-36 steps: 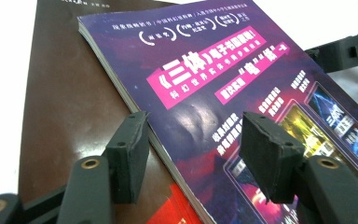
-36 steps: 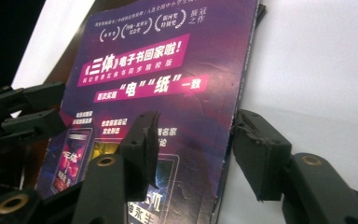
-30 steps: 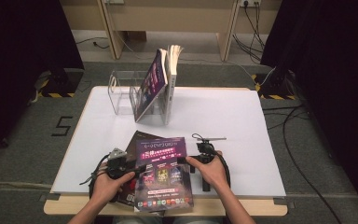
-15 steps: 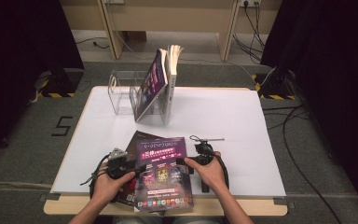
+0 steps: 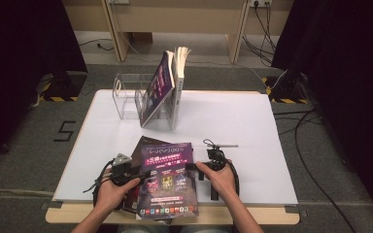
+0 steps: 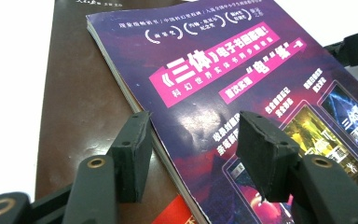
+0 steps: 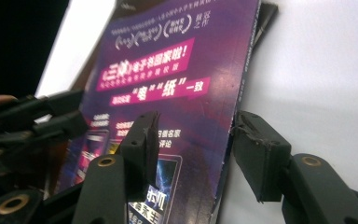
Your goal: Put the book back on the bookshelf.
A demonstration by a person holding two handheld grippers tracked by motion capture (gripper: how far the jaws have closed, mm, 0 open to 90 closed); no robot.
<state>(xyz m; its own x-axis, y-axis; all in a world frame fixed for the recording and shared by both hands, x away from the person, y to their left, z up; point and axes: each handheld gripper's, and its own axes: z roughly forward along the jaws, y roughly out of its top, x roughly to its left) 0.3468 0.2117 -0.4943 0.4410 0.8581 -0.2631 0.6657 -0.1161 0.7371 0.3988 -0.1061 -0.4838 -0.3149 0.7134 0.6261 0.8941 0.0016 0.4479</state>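
The purple magazine (image 5: 167, 182) lies flat at the near edge of the white table (image 5: 243, 121), its cover facing up with pink banners and white print, its near end reaching the wooden front rim. It rests on top of a dark brown booklet (image 5: 143, 145), which sticks out from under it toward the far left; in the left gripper view the brown cover (image 6: 79, 93) shows beside and beneath the magazine's (image 6: 223, 70) page edge.

The left tongs (image 5: 143, 173) meet the magazine at its left edge. In their own view (image 6: 191, 144) the two black pads stand spread, one over the brown booklet, the other over the purple cover, with the magazine's edge running between them and no pad pressing on it. Their jaws have just been closing a little.

The right tongs (image 5: 193, 166) come at the magazine's right edge. In the right gripper view (image 7: 193, 140) the pads also stand apart, one above the cover (image 7: 168, 93), one over the bare table, the edge lying between them untouched as far as the picture shows. These jaws have just been closing as well. The left tongs (image 7: 32, 116) appear across the cover in that view.

The person's hands hold both tools near the table's front rim, cables looping beside them.

Farther back stands a clear acrylic rack (image 5: 131, 99) with another purple magazine (image 5: 158, 90) leaning in it and a pale book (image 5: 180, 77) upright just beside that.
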